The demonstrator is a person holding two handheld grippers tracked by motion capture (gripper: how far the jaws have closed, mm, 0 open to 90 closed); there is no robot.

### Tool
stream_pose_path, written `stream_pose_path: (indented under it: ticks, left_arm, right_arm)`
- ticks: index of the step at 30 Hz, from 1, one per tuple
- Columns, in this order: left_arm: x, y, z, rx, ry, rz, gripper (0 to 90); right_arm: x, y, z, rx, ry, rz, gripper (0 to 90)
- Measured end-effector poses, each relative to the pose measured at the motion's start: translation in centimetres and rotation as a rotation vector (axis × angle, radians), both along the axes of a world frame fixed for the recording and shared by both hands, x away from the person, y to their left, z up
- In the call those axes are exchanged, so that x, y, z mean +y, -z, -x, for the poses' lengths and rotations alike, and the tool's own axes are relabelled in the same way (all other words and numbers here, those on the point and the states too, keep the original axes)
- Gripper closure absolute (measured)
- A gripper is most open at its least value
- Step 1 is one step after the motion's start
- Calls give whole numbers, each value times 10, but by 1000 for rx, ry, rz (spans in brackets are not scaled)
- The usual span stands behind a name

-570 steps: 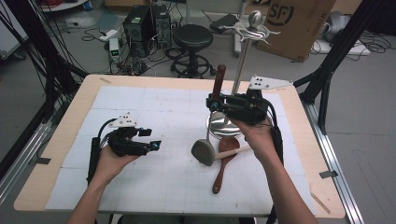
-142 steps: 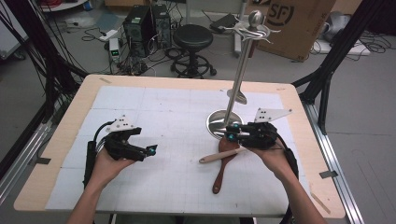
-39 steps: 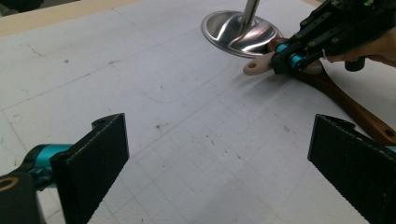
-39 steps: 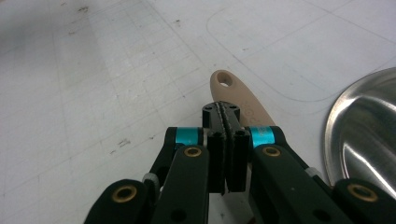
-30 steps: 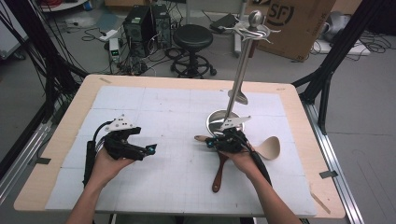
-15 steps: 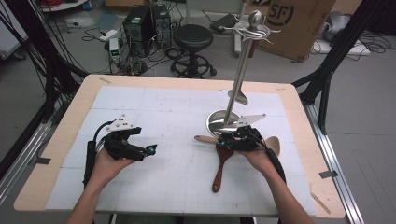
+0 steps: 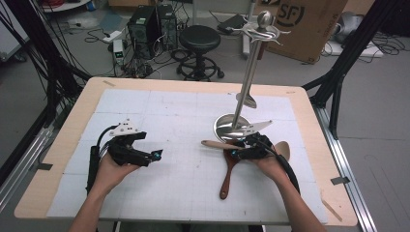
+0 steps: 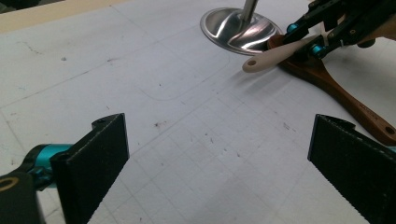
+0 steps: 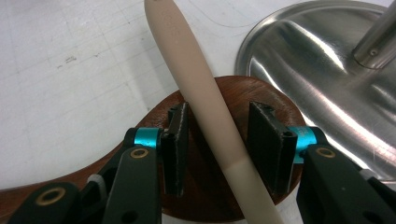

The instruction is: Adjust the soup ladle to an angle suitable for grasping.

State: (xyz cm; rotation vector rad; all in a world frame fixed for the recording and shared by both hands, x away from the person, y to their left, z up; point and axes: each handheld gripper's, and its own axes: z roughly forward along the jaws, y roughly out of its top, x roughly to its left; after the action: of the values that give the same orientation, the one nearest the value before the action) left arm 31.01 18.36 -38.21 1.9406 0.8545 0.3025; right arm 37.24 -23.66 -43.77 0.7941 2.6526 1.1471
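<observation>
A pale wooden spoon (image 7: 217, 144) lies on the white mat with its handle across the head of a dark wooden spatula (image 7: 226, 176). My right gripper (image 7: 235, 153) straddles that handle (image 9: 187, 60). Its jaws have just been opening, and now stand clear of the handle on both sides, just above the spatula head (image 9: 154, 112). My left gripper (image 7: 154, 155) rests at the mat's left, open, with bare mat between its fingers (image 8: 100, 149). From there I see the right gripper (image 8: 310, 44) over the spoon (image 8: 275, 55).
A steel utensil stand (image 7: 231, 126) with a tall pole and top hooks rises just behind the right gripper; a metal utensil hangs on it. Its round base (image 9: 308, 65) nearly touches the spatula head. The white mat (image 7: 183, 116) spreads to the left and front.
The right gripper has let go of the pale spoon's handle and its jaws have spread apart; the hand shifted slightly right. The left hand has kept still.
</observation>
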Motion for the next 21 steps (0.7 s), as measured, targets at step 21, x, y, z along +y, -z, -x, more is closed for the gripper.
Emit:
stream_pose_path:
  ticks: [21]
  left_arm:
    - [-1, 0, 0, -4, -2, 3, 58]
  right_arm:
    - [0, -7, 4, -14, 9, 40, 728]
